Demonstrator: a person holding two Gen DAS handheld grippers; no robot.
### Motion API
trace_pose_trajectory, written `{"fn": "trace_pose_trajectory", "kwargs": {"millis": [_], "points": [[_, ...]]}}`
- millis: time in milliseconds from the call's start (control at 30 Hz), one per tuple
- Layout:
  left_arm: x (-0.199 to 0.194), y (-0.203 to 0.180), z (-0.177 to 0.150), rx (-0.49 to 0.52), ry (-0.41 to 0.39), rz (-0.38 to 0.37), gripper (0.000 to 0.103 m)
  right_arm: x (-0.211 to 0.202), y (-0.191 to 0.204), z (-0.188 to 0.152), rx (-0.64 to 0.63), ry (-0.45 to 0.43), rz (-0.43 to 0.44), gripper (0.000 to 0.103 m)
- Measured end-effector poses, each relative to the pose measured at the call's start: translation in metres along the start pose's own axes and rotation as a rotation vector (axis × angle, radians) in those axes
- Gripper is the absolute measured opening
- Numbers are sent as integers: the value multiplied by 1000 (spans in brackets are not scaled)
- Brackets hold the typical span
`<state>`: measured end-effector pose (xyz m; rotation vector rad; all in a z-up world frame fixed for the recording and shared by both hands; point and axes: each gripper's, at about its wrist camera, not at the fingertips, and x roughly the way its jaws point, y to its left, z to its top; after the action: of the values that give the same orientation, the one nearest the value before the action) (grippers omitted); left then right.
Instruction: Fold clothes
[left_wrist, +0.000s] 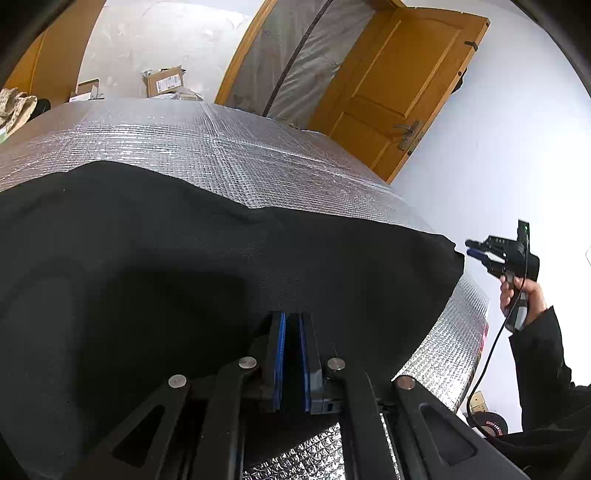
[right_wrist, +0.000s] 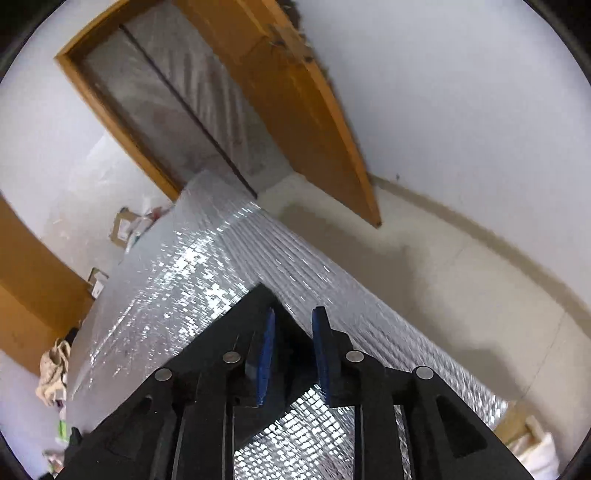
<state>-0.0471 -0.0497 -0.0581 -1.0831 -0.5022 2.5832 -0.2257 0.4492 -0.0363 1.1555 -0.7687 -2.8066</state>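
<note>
Left wrist: left gripper (left_wrist: 291, 321) clamps black garment (left_wrist: 184, 240) | right gripper (right_wrist: 293, 321) parted, empty

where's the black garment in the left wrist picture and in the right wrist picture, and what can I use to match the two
Left wrist view: the black garment fills the lower left and centre, spread on the silver foil table cover.
Right wrist view: only a dark corner of the garment shows, bottom centre, between the right gripper's fingers.
Shared landmark: the orange wooden door, upper right in the left view, top centre in the right.
</note>
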Motion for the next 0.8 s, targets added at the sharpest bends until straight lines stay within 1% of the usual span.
{"fn": "trace_pose_trajectory", "kwargs": {"millis": [133, 167, 233, 300, 333, 367, 400, 500, 533, 633, 667, 700, 800], "points": [[-1, 2, 1, 1, 0, -1, 7, 26, 27, 16, -141, 74, 41, 25], [0, 2, 1, 1, 0, -1, 7, 36, 31, 19, -153, 98, 38, 25], [-1, 3, 1, -1, -1, -3, 7, 54, 30, 22, -163, 177, 29, 25], [-1, 3, 0, -4, -2, -5, 7, 65, 28, 21, -173, 243, -2, 24], [0, 4, 0, -6, -2, -7, 7, 67, 31, 19, -198, 253, -11, 23], [1, 3, 0, -8, -2, -9, 7, 65, 36, 17, -232, 244, -11, 12], [1, 3, 1, -11, -1, -11, 7, 62, 41, 15, -268, 237, -5, 6], [2, 4, 1, -13, 1, -14, 7, 49, 51, 13, -328, 192, 2, 5], [2, 4, 1, -13, 2, -15, 7, 43, 52, 15, -335, 163, 12, 5], [2, 5, 1, -14, 2, -16, 7, 14, 54, 23, -330, -10, 113, 4], [2, 5, 1, -14, 2, -15, 7, 7, 56, 24, -332, -56, 123, 4], [2, 5, 0, -13, 1, -15, 7, 6, 57, 25, -341, -77, 112, 4], [1, 6, -1, -13, 0, -16, 7, 24, 55, 25, -352, -31, 20, 4]]}}
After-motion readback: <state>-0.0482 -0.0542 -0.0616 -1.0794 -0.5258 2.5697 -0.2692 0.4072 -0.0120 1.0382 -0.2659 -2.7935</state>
